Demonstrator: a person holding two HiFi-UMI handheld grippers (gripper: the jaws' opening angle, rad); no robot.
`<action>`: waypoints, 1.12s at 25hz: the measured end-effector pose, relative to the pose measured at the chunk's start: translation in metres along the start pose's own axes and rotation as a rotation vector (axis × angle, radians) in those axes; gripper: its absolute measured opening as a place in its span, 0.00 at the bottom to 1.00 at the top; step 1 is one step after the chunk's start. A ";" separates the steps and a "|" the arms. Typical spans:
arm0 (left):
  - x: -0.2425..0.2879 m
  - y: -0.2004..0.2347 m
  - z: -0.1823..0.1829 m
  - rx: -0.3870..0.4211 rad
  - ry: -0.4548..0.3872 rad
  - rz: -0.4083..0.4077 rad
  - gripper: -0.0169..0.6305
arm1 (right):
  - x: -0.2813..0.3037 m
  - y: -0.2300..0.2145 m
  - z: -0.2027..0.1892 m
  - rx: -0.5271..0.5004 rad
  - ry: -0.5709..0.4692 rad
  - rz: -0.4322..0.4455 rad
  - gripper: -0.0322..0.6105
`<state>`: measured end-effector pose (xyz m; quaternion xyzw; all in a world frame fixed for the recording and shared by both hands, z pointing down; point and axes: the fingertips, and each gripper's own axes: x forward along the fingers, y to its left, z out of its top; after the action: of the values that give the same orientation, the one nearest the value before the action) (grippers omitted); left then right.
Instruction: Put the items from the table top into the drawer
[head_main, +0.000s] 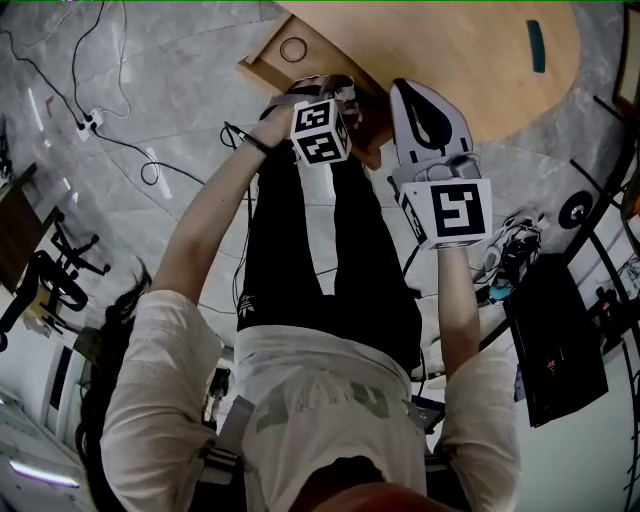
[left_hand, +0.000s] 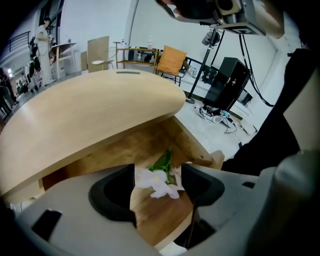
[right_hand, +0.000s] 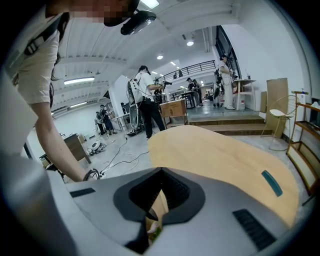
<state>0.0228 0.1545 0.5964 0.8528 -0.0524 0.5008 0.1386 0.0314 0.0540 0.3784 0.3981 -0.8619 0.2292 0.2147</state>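
A white flower with a green stem (left_hand: 161, 184) lies on the wooden floor of the open drawer (left_hand: 150, 145), which juts out from under the round wooden table (head_main: 470, 50). My left gripper (left_hand: 158, 175) points down into the drawer with its jaws open on either side of the flower, and the pads do not press it. From the head view that gripper (head_main: 325, 90) sits over the drawer (head_main: 275, 70). My right gripper (head_main: 415, 100) hovers at the table edge beside the drawer, jaws close together with nothing gripped (right_hand: 159, 197). A teal item (head_main: 537, 46) lies on the table's far side.
A round ring (head_main: 293, 48) shows on the drawer's wood. A black case (head_main: 555, 340) and tangled cables (head_main: 510, 245) lie on the floor at the right, and more cables (head_main: 110, 130) at the left. Several people (right_hand: 145, 95) stand far behind the table.
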 end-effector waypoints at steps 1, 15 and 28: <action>-0.003 -0.001 0.000 -0.002 -0.007 -0.003 0.46 | 0.000 0.000 0.001 0.000 -0.002 0.000 0.06; -0.060 0.050 0.029 -0.205 -0.182 0.195 0.04 | 0.002 -0.006 0.011 0.003 -0.031 -0.012 0.06; -0.184 0.103 0.148 -0.348 -0.579 0.378 0.04 | -0.014 -0.027 0.034 0.031 -0.107 -0.074 0.06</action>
<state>0.0325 0.0045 0.3875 0.8979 -0.3299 0.2395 0.1661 0.0542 0.0273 0.3498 0.4449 -0.8531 0.2128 0.1704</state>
